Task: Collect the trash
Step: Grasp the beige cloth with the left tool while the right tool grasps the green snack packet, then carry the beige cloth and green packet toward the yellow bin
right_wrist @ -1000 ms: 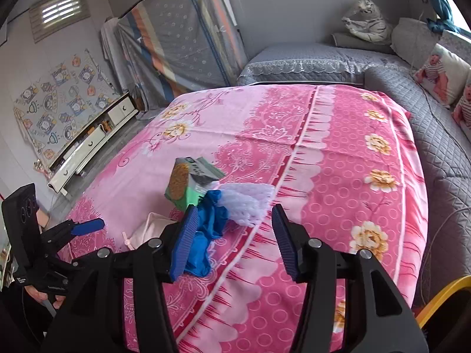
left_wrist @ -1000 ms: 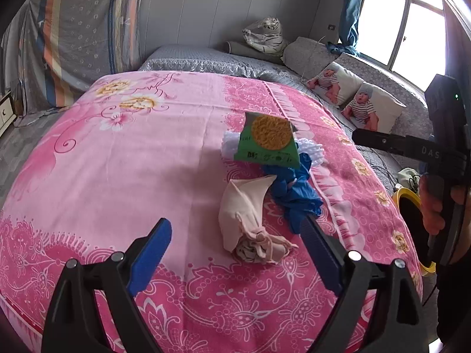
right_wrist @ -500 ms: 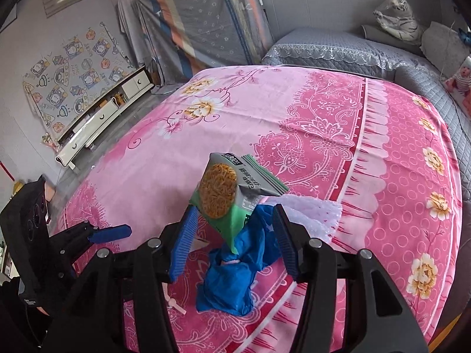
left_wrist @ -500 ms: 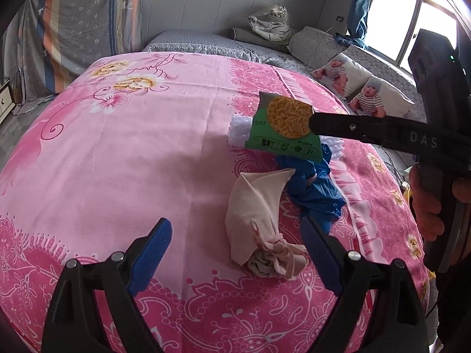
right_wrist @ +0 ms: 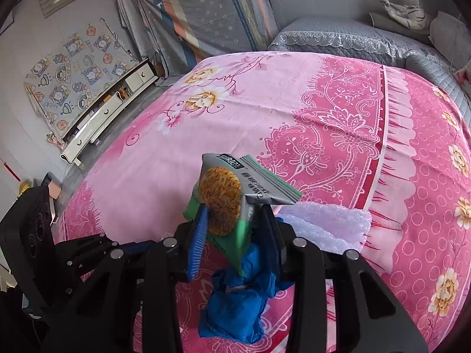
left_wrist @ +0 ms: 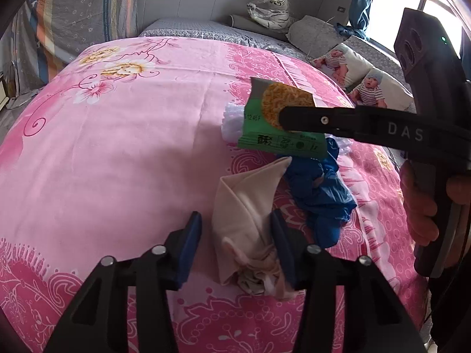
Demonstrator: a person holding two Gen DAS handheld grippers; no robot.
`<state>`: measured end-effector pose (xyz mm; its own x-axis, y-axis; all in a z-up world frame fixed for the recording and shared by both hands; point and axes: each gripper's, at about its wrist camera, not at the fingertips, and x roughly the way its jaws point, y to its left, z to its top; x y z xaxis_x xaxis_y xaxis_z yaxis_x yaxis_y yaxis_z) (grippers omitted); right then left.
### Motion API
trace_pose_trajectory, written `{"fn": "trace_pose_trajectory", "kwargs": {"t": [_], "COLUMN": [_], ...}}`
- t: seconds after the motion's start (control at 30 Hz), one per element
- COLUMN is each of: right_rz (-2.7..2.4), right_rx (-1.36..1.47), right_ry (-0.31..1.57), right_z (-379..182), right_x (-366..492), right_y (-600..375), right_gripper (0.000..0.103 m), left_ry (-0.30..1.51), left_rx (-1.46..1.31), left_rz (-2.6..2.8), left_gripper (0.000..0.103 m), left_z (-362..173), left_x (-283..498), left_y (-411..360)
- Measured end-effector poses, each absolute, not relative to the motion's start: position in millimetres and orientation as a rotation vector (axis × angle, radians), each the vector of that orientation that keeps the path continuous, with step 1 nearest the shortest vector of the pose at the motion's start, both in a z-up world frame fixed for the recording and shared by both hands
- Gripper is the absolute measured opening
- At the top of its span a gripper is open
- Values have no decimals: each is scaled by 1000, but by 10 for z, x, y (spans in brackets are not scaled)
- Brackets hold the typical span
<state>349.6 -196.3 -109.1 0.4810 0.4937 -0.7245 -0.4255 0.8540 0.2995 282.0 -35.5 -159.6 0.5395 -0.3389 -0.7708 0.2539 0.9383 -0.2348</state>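
Observation:
A pile of trash lies on the pink flowered bedspread (left_wrist: 117,161). My left gripper (left_wrist: 235,244) straddles a crumpled beige bundle (left_wrist: 241,211). Its jaws are closing: the right pad touches the bundle, and a gap shows at the left pad. My right gripper (right_wrist: 234,235) is closing on a green noodle-snack packet (right_wrist: 223,203), with both pads against its sides. In the left wrist view one right finger (left_wrist: 323,120) crosses the packet (left_wrist: 279,135). A crumpled blue plastic glove (right_wrist: 235,309) and white foam netting (right_wrist: 329,223) lie under and beside the packet.
A person's hand (left_wrist: 421,214) holds the right gripper's handle at the bed's right edge. Grey bedding with baby-print pillows (left_wrist: 368,88) and a wrapped toy tiger (left_wrist: 270,8) lie beyond. A low white cabinet (right_wrist: 103,111) stands left of the bed.
Both grippers came down onto the pile. The left jaws narrowed from wide open around the beige bundle. The right jaws moved onto the green packet and narrowed against it.

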Motion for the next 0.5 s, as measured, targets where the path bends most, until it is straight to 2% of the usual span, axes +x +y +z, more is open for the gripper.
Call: {"fn": "trace_pose_trajectory", "kwargs": {"t": [0.2,0.5], "right_rz": [548,506], "right_rx": [88,132], "right_ry": [903,805], "right_z": [-1081,-756], "right_x": [3498,3387], "right_y": [-1980,-2265], "right_gripper": [13,12], "left_ry": [927,871], "left_rx": [-75,-102], "left_rz": [-344,-331], "left_gripper": [28,26], "left_z": [-1552,-1278], "left_x": [2802,2648], "left_y": [-416,-241]}}
